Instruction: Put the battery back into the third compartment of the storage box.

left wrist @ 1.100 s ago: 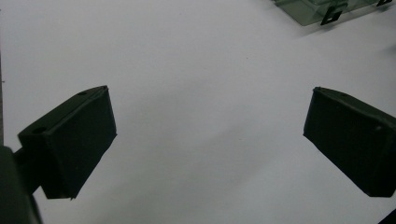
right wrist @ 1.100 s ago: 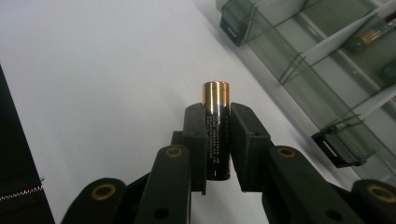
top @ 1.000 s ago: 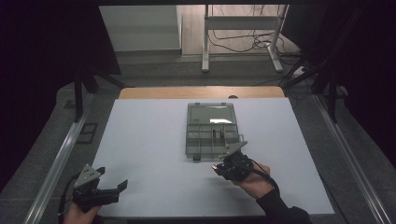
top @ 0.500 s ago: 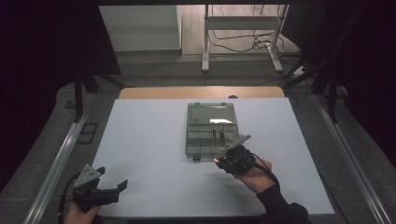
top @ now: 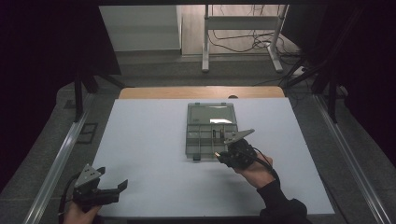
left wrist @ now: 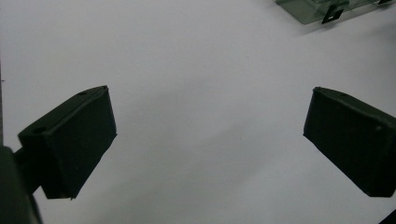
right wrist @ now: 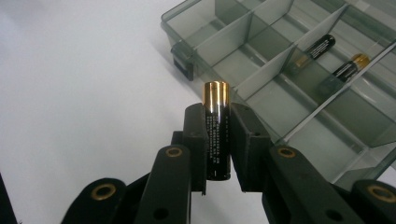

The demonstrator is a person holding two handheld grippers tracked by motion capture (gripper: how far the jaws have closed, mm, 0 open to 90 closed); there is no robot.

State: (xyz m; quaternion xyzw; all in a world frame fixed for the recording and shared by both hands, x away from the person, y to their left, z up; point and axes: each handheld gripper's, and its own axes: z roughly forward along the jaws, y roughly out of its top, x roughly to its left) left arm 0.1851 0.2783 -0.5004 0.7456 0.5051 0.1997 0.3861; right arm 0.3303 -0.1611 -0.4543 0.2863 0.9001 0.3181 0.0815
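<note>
A clear grey compartment box lies open in the middle of the white table; its near corner shows in the right gripper view. My right gripper hovers at the box's near right edge, shut on a black and gold battery that stands upright between its jaws. Two more batteries lie in the box's compartments. My left gripper rests at the table's near left corner, open with nothing between its fingers.
The white table top has bare room left of the box. A black latch sticks out from the box's near edge. Metal rails run along both table sides. A stand and cables sit on the floor beyond.
My right gripper with the battery has moved slightly forward and right, closer to the box's near edge. The left gripper has stayed in place.
</note>
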